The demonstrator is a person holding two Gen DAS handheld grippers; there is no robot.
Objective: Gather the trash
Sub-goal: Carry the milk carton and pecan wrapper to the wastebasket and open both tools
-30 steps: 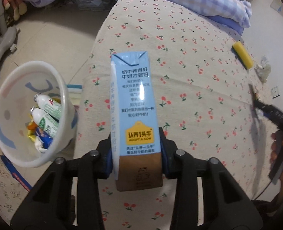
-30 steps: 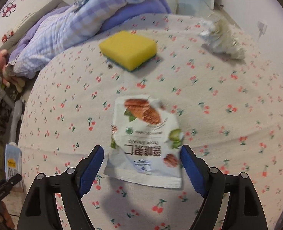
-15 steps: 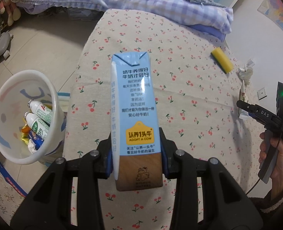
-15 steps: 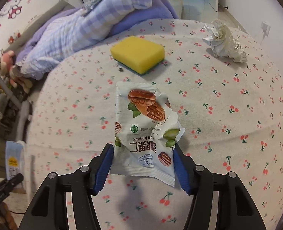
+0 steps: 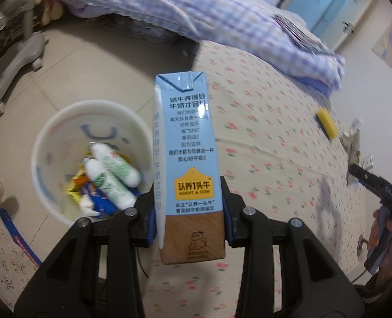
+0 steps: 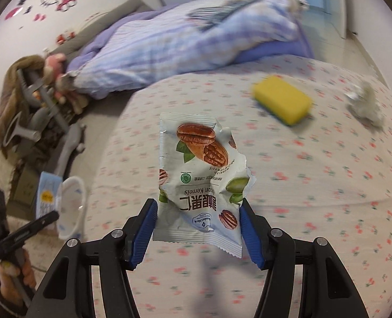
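We hold a tall blue milk carton (image 5: 188, 164) upright, pinched in our left gripper (image 5: 188, 228), just beside the white plastic bin (image 5: 50, 132) on the open tiled floor. Our right gripper (image 6: 198, 228) pinches a crinkled white nut packet (image 6: 201, 182) above the cherry-print bed cover (image 6: 315, 185), near its edge.

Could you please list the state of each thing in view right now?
Milk carton: upright, clamped in the left gripper.
Snack bag: torn open, crumpled, clamped in the right gripper.
Bin: open, partly filled with trash.
Sponge: lying flat on the bed.
Crumpled paper: lying on the bed.
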